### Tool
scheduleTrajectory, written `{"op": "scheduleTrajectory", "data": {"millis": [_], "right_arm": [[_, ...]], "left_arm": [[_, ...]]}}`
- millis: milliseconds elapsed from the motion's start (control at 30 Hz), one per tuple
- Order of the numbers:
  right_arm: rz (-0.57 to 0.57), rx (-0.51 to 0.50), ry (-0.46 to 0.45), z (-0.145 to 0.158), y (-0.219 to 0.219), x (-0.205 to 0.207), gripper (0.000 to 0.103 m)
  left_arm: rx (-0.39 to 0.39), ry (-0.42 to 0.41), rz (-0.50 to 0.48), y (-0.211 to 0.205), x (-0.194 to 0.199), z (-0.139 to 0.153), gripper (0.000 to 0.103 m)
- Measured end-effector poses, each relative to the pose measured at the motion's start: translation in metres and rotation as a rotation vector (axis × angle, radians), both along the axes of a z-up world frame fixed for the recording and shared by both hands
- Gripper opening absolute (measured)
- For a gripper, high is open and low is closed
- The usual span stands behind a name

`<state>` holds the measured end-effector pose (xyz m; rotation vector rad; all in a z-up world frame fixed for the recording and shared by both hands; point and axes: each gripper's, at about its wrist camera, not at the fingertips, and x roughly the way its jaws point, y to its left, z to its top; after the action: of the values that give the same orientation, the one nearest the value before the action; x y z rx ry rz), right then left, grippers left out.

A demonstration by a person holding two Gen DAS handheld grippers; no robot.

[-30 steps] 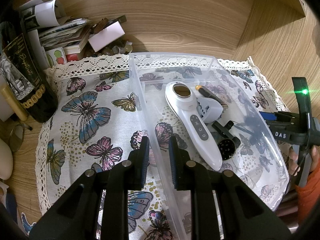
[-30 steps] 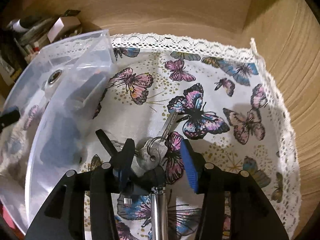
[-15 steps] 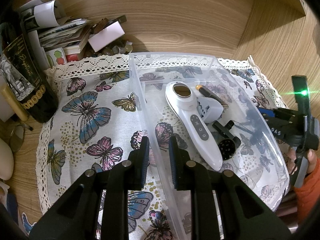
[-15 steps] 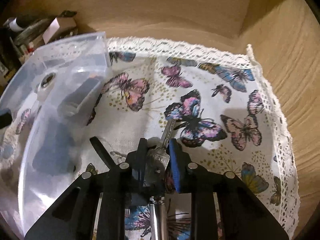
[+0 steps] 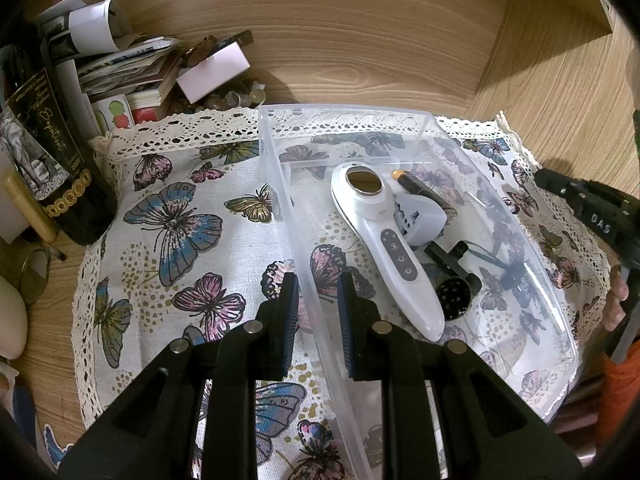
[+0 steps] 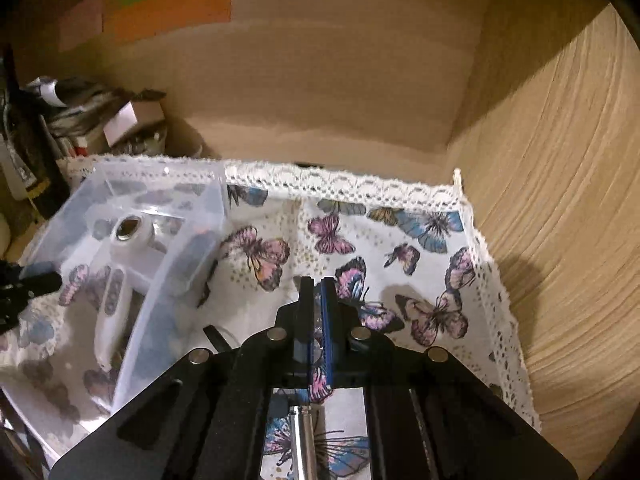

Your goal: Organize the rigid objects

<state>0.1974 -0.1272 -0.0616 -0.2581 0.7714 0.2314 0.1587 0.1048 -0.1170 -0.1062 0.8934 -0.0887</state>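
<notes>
Our right gripper (image 6: 317,312) has just been closing and now pinches the keys (image 6: 316,349) (a glint between its pads) above the butterfly cloth (image 6: 420,264). Our left gripper (image 5: 316,312) clamps the clear bin's (image 5: 520,240) wall; only its view shows the white handheld device (image 5: 384,248) clearly inside.

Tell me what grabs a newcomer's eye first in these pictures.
The butterfly-print cloth with its lace edge covers the wooden shelf. On it stands a clear plastic bin holding a white handheld device; the left gripper clamps the bin's near wall. The right gripper is shut on a bunch of keys.
</notes>
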Motion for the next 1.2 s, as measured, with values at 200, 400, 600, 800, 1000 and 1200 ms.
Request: {"op": "scheduleTrajectory", "data": {"millis": [200,400,600,800,1000,1200], "right_arm": [[0.041,-0.007,0.043,-0.004,0.001,0.001,0.01],[0.018,-0.041,0.14,-0.039,-0.002,0.02,0.035],[0.006,-0.041,0.246,-0.068,-0.004,0.042,0.034],[0.008,-0.019,0.23,-0.067,-0.005,0.039,0.02],[0.016,-0.01,0.164,-0.048,-0.002,0.028,0.005],[0.023,-0.026,0.179,-0.05,-0.002,0.025,0.007]], "left_arm": [[-0.003,0.0,0.001,0.001,0.0,0.0,0.018],[-0.006,0.001,0.001,0.001,0.0,0.0,0.018],[-0.01,0.002,0.001,0.002,0.0,0.0,0.018],[-0.011,0.002,0.001,0.002,0.0,0.0,0.018],[-0.012,0.002,0.002,0.003,0.0,0.001,0.018],[-0.009,0.001,0.0,0.002,0.0,0.001,0.018]]}}
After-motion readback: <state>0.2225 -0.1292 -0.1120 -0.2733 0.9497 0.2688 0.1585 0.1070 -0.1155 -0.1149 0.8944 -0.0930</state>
